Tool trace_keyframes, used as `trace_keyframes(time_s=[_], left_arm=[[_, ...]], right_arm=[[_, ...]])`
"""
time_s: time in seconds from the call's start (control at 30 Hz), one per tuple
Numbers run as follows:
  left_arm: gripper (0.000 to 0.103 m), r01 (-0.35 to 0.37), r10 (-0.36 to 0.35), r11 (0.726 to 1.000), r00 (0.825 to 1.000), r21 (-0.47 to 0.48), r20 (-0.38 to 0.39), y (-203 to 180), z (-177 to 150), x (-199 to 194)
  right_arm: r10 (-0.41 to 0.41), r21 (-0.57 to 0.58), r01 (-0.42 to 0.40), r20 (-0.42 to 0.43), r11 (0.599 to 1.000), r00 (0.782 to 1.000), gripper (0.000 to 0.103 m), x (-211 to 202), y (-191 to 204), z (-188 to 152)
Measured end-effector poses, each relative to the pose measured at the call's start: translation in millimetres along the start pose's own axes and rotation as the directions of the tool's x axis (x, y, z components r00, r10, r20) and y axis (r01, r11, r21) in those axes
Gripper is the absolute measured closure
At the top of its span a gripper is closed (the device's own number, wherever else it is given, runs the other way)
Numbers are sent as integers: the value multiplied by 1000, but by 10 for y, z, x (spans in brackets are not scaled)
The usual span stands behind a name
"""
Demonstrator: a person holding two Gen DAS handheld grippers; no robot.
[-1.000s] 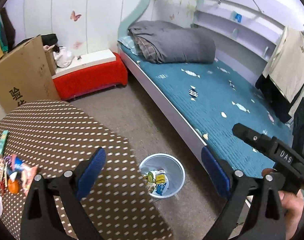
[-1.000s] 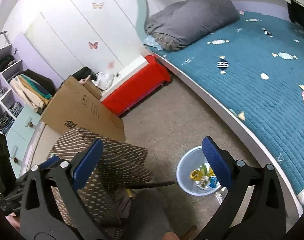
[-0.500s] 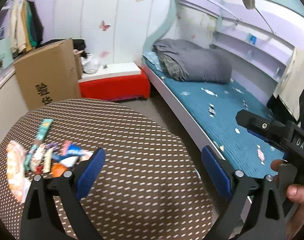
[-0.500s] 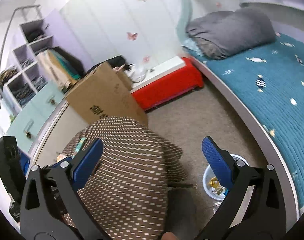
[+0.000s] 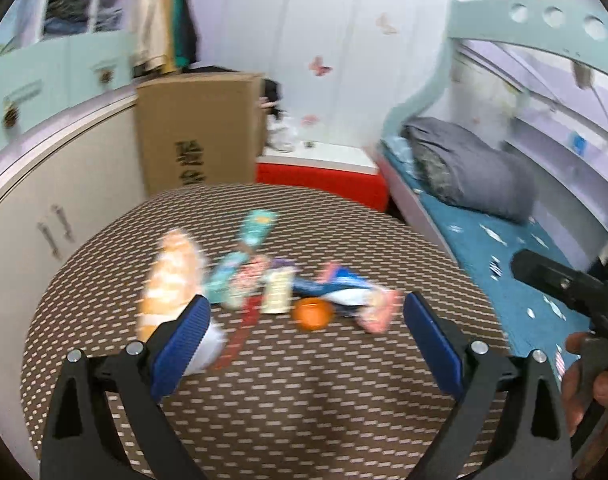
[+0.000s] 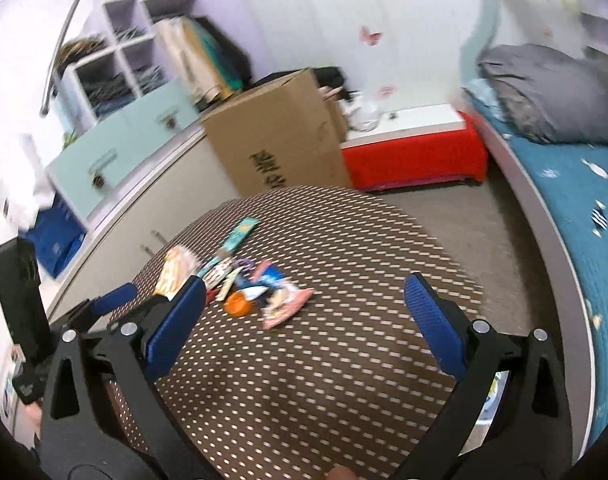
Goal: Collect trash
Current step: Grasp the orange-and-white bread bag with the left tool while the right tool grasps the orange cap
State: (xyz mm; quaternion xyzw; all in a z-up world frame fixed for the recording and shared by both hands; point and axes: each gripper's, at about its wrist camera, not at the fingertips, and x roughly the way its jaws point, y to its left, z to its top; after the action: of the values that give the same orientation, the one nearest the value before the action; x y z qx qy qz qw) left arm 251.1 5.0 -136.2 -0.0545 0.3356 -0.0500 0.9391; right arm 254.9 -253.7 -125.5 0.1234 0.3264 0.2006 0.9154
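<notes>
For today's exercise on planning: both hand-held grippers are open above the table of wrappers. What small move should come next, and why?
Probably lower the left hand-held gripper onto the orange piece: it lies between the open fingers, nearest in the wrapper pile, and nothing is gripped yet.

- I see bare round table (image 5: 304,400) between my left gripper (image 5: 304,340) and the wrapper pile (image 5: 276,292).
- Blurred, but nothing seems to block that approach.
- Cardboard box (image 5: 200,132) stands behind the table.
</notes>
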Motion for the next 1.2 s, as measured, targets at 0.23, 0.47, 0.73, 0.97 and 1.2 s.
trace_keyframes(time_s=[0.23, 0.47, 0.73, 0.97, 1.2], left_arm=[[8, -93, 91, 993, 995, -66, -32, 632, -82, 129], [8, -145, 141, 988, 987, -53, -73, 921, -105, 367], [8, -155, 150, 987, 981, -33, -123, 1049, -24, 666], [57, -88, 75, 994, 981, -69, -178, 1158, -56, 841], [64, -63, 50, 995, 985, -80, -164, 1185, -204, 672]], right_arm=[[44, -80, -50, -78, 996, 996, 6, 464, 292, -69], [88, -177, -119, -176, 977, 981, 12, 804, 679, -277], [35, -191, -87, -261, 978, 965, 53, 1174, 864, -456], [-54, -175, 7, -264, 984, 963, 65, 1417, 804, -409], [-122, -232, 67, -232, 970, 965, 73, 1505, 890, -423]])
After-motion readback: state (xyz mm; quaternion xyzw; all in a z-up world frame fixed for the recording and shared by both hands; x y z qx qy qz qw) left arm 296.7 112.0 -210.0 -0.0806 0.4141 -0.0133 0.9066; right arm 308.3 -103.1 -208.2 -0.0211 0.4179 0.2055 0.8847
